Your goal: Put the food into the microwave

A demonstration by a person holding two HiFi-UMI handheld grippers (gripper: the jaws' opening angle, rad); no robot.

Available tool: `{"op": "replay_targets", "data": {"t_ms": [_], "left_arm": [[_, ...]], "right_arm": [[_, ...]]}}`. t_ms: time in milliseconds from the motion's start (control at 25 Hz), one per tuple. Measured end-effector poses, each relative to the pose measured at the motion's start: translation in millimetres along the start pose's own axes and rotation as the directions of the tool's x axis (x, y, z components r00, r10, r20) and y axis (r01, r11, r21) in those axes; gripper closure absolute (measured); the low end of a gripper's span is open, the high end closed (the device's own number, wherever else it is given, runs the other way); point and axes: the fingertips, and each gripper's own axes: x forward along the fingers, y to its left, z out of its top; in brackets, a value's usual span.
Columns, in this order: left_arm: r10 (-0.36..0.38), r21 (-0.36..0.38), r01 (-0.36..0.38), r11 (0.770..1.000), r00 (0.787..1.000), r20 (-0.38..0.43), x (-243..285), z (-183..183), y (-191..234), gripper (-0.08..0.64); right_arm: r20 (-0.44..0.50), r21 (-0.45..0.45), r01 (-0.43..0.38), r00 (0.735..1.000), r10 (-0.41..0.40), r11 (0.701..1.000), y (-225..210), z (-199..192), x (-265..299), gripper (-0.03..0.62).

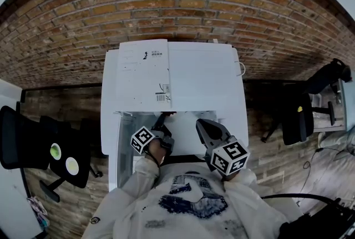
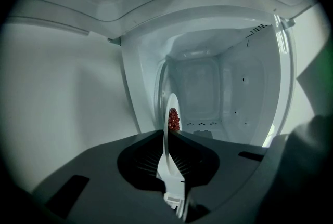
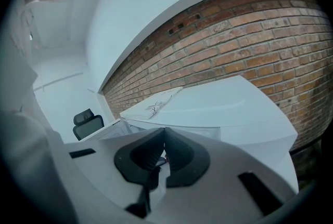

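A red-brown brick wall (image 1: 183, 5) filled the far side of the scene, and against it stood a boxy white microwave (image 1: 205, 77) seen from above, its door swung open to the left on the near side. A white printed paper sheet (image 1: 144, 74) lay flat on the left part of the microwave's top. A person in a white printed sweatshirt (image 1: 188, 204) stood at the near edge, facing the open front. One black office chair (image 1: 33, 146) stood well off to the left and another black office chair (image 1: 302, 113) well off to the right. The left tongs (image 2: 167, 134) pointed into the pale, bare cavity of the microwave and were clamped on the rim of a thin white round plate (image 2: 169, 106), seen edge-on from the left gripper view, so that the plate reached out from the tongs at the mouth of the cavity. The right tongs (image 3: 164, 129) hung just to the right of the left ones, near the microwave's front, with their two dark tips pressed together. A small dark red knobbly cluster of food (image 2: 173, 119) sat on the plate towards its far end, just beyond the tips of the left tongs and in front of the cavity's back wall.
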Motion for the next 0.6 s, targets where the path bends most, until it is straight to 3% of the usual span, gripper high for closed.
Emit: {"op": "replay_targets", "data": {"t_ms": [240, 520, 600], "left_arm": [[0.006, 0.012, -0.006, 1.000, 1.000, -0.001, -2.3, -0.4, 0.9, 0.516], [-0.034, 0.000, 0.035, 0.999, 0.999, -0.034, -10.3, -12.6, -7.0, 0.465], [-0.045, -0.009, 0.045, 0.999, 0.998, -0.052, -12.3, -20.6, -8.8, 0.411]], "right_arm": [[0.001, 0.009, 0.003, 1.000, -0.003, 1.000, -1.7, -2.3, -3.4, 0.578], [0.004, 0.015, -0.001, 1.000, 0.001, 1.000, -1.0, -3.4, -5.8, 0.578], [0.005, 0.016, -0.004, 1.000, 0.003, 1.000, -0.6, -4.3, -6.5, 0.578]]}}
